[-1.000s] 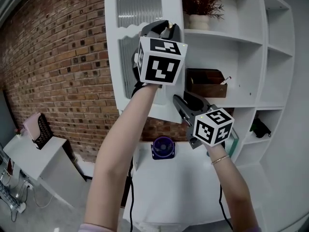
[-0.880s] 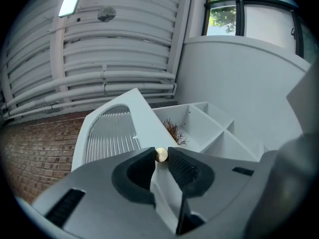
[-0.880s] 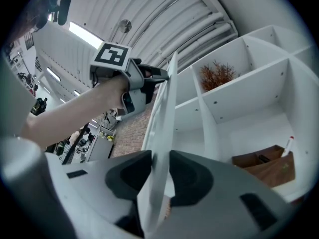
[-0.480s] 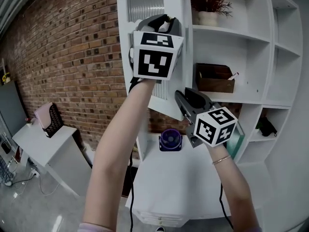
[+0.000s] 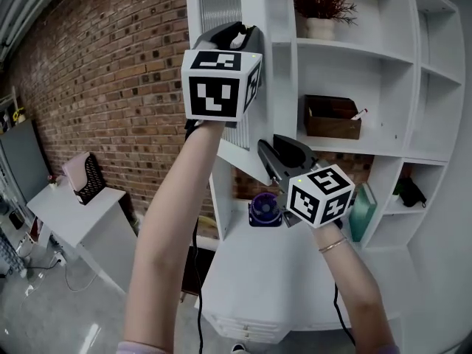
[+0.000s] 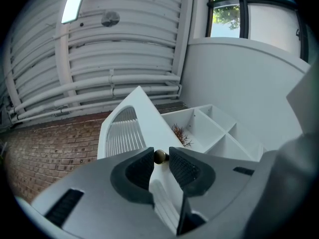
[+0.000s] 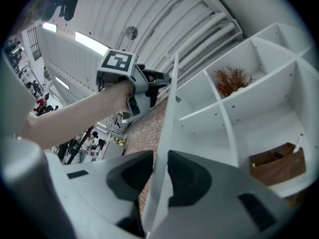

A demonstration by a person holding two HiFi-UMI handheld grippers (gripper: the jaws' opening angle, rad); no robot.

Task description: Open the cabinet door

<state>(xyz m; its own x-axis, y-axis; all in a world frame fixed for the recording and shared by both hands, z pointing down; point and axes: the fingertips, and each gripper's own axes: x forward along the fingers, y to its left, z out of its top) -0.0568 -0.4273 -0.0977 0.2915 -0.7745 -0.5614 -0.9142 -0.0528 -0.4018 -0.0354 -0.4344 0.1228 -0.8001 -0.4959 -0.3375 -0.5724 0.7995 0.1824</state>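
While looking from the head, find white slatted cabinet door swung out from white shelf unit, purple fan beneath. Left gripper view: see left hand-held gripper pinching small brass knob, jaws just easing wider. Right gripper view: see right hand-held gripper, freshly closed, clamping door's edge.

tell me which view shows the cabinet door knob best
The left gripper view: the knob sits between the jaw tips of the left gripper, which have just been opening. In the head view that gripper's marker cube hides it. In the right gripper view the door is edge-on and the gripper covers it.
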